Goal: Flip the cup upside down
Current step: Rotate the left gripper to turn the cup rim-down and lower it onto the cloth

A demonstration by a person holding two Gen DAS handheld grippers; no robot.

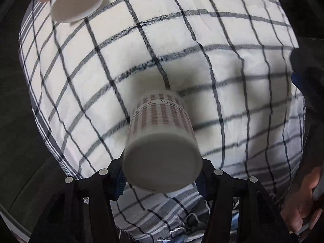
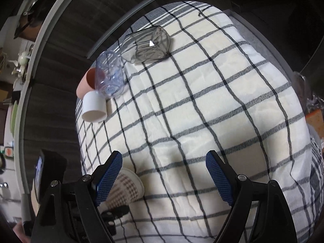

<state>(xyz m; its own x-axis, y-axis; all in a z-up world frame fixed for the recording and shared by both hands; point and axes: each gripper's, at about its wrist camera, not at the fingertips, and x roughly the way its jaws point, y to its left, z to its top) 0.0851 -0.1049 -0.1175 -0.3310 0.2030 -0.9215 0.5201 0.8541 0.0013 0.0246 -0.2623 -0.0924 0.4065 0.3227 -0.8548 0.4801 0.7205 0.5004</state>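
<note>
Left claw (image 1: 162,174): its two black arms sit close on both sides of the paper cup (image 1: 162,145) and hold it up off the cloth. The blue pads are mostly hidden behind the cup.
Paper cup: white with brown stripes and small writing. Its flat bottom faces the left camera and its open mouth points away, down toward the cloth. From the right camera the same cup (image 2: 126,188) shows low on the left, just behind the right claw's left finger, mouth toward the cloth.
Right claw (image 2: 164,176): wide open and holding nothing. Its blue pads (image 2: 217,176) are far apart, above bare cloth.
Hand (image 1: 301,204): at the right edge of the left camera view, gripping a dark handle.
Cloth (image 2: 212,105): cream with dark lines in squares. It covers the whole table top.
White cup (image 2: 94,109): far away at the left edge of the cloth, lying on its side.
Blue see-through cup (image 2: 109,75): just behind the white cup, also on its side.
Pink cup (image 2: 86,83): behind the blue one, partly hidden.
Gray see-through tub (image 2: 146,44): farthest back, tipped on its side.
</note>
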